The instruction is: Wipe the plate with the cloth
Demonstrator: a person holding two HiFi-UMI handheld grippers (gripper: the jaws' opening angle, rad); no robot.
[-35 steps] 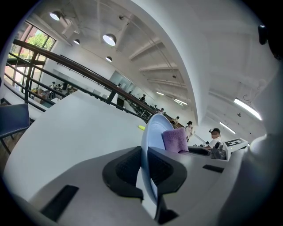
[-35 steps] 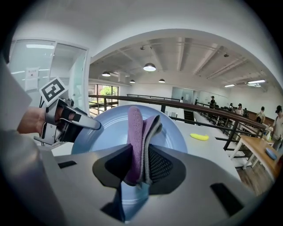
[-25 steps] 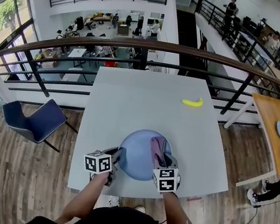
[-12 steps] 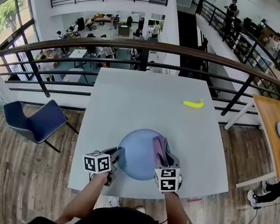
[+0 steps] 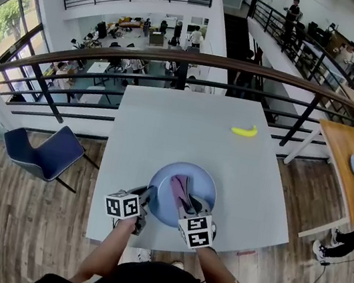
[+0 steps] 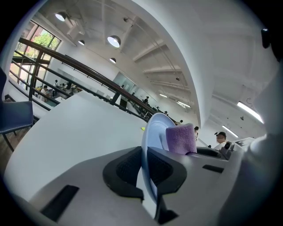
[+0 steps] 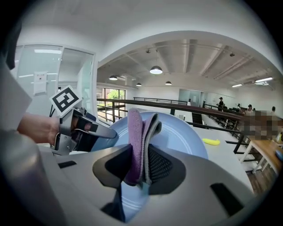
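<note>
Right gripper (image 5: 184, 205) has swept leftward across the plate (image 5: 202, 174), from its right side to about its middle, taking the cloth (image 5: 178, 190) along. Its jaws are pinched tight on the folded purple cloth.

Left gripper (image 5: 148, 198) unmoved, clamped on the plate's left rim. Its jaws have just closed a touch further there.

Plate unchanged, near the front edge of the table (image 5: 186, 125). Reads as a wiping stroke under way.

Plate holds only the cloth. It looks bare otherwise, though the near part is screened by the gripper. Banana (image 5: 244, 130) well apart.
</note>
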